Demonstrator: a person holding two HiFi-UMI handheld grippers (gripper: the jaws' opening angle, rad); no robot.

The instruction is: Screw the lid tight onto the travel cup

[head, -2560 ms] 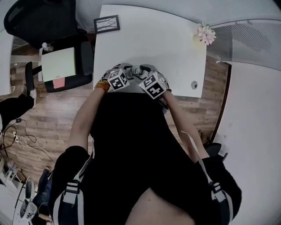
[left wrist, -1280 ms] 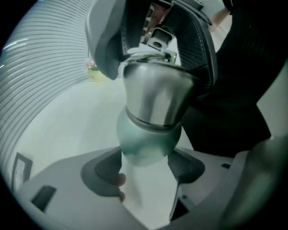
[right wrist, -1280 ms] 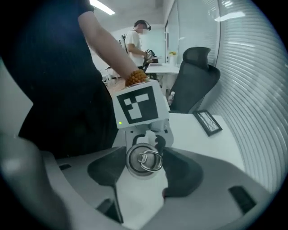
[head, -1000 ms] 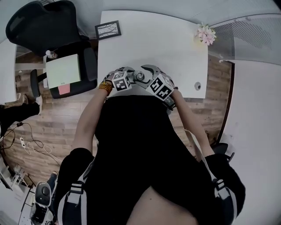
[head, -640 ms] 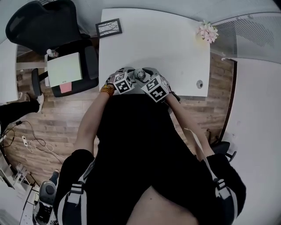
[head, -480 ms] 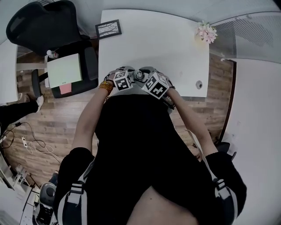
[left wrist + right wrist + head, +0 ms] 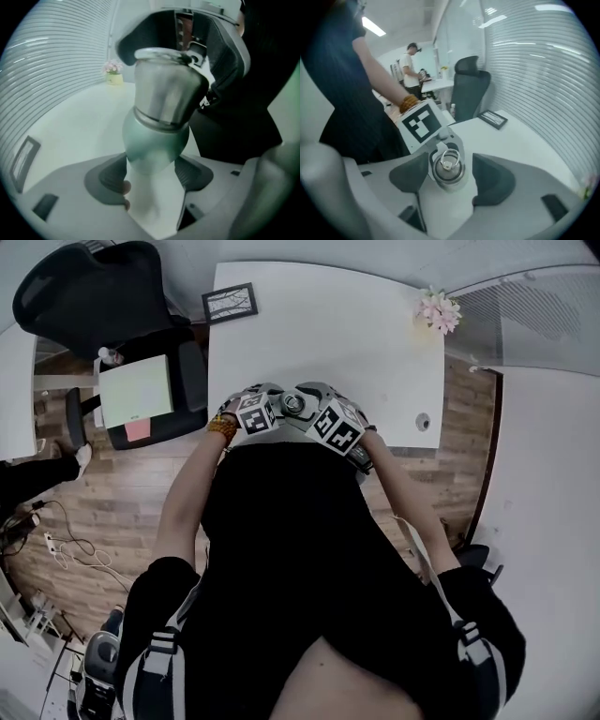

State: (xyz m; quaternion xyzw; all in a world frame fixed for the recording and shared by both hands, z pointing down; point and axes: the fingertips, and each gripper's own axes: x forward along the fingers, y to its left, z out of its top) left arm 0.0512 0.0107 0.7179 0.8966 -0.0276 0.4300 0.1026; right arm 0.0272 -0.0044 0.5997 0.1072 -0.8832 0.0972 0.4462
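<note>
The travel cup (image 7: pixel 156 140) has a green body and a steel lid (image 7: pixel 165 89). It stands tilted between the pads (image 7: pixel 110 176) of my left gripper (image 7: pixel 152 174), which is shut on the body. In the right gripper view I look down on the lid (image 7: pixel 448 165) with its ring handle. The lid sits between the jaws of my right gripper (image 7: pixel 450 177), which are opening; a gap shows at the right pad (image 7: pixel 490 180). In the head view both grippers meet at the cup (image 7: pixel 293 403) by the table's near edge, left gripper (image 7: pixel 255 412), right gripper (image 7: pixel 330 423).
On the white table (image 7: pixel 328 324) a picture frame (image 7: pixel 229 302) lies at the far left corner and pink flowers (image 7: pixel 439 310) at the far right. An office chair (image 7: pixel 103 287) stands to the left. A person (image 7: pixel 410 65) stands in the background.
The right gripper has rocked a little round the lid, first inward, then back out. The left gripper and the cup stay at the table's near edge.
</note>
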